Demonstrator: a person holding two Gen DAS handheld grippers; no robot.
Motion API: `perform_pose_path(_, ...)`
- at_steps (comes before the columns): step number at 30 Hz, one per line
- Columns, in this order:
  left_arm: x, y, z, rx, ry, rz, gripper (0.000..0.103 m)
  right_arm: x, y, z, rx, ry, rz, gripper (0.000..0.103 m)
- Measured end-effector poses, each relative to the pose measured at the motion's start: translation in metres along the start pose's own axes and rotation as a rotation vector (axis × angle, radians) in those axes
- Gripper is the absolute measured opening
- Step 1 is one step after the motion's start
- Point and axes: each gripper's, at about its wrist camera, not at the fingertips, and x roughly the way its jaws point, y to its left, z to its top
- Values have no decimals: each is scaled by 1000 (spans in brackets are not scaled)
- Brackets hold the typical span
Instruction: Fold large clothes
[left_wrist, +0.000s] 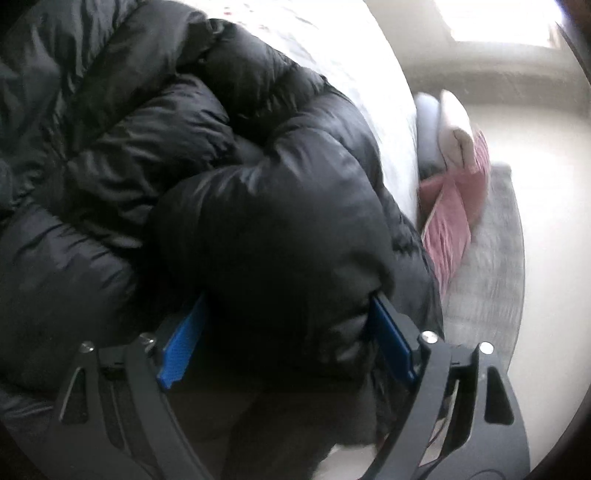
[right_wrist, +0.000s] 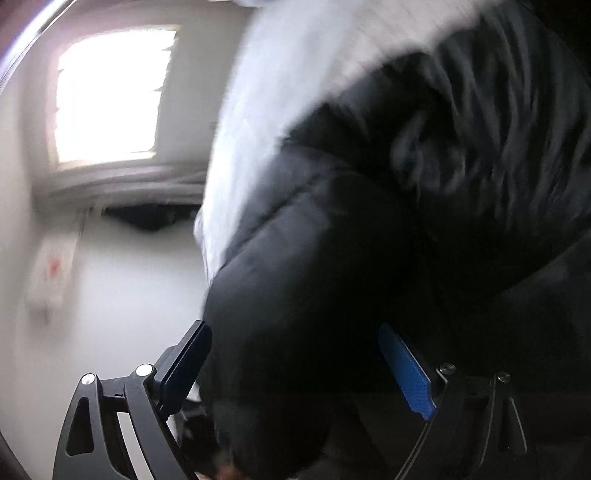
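Note:
A black puffer jacket (left_wrist: 177, 147) lies bunched on a white bed (left_wrist: 354, 74). In the left wrist view a thick fold of it fills the space between the blue pads of my left gripper (left_wrist: 288, 317), whose jaws stand wide around the bulk. In the right wrist view, which is blurred, the jacket (right_wrist: 424, 203) also fills the gap between the pads of my right gripper (right_wrist: 295, 350), jaws wide apart around a padded fold. The fingertips of both grippers are partly buried in the fabric.
A pink striped cushion (left_wrist: 454, 214) and a white pillow (left_wrist: 454, 136) lie beside the bed on a grey rug (left_wrist: 491, 266). A bright window (right_wrist: 107, 92) and a pale wall (right_wrist: 122, 280) are at the left in the right wrist view.

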Motion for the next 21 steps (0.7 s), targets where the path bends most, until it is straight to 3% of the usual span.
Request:
perform_pose_path(1,4,-2,3,0,0,-2,64,6,1,2,5,-18,-12,79)
perform_pose_path(2,8,-8,7,13,-3,1,42,11,5,-1,1,-41,-7,60)
perform_pose_path(3,7,-15,10,42,-19,2,32,14,10,0,-16,-53,1,40)
perform_pose_path(4,2,-25,11,89,-50,-12,22,16,16,0,-45,-61,5,31)
perform_pose_path(6,-16,-48,10,224,-122,-94,17,10,34,-4,-143,-98,20,16)
perform_pose_path(8,-36,-58,5,350,-195,-224,16,-8,54,-11,-303,-148,112,14)
perform_pose_path(10,-57,-46,-1,427,-259,-377,16,-25,55,-18,-404,-177,207,13)
perform_pose_path(12,-67,-16,-8,478,-302,-468,16,-37,41,-23,-456,-178,278,13)
perform_pose_path(14,-56,16,-13,484,-275,-434,16,-37,19,-30,-521,-161,241,13)
perform_pose_path(15,-45,33,-18,490,-253,-370,16,-30,12,-34,-545,-150,196,13)
perform_pose_path(16,-30,48,-22,488,-224,-291,16,-20,-1,-40,-587,-131,108,13)
perform_pose_path(18,-10,70,-29,477,-180,-214,19,0,-25,-49,-629,-92,-18,14)
perform_pose_path(21,-11,71,-39,484,-186,-150,26,7,-43,-59,-633,-80,-76,23)
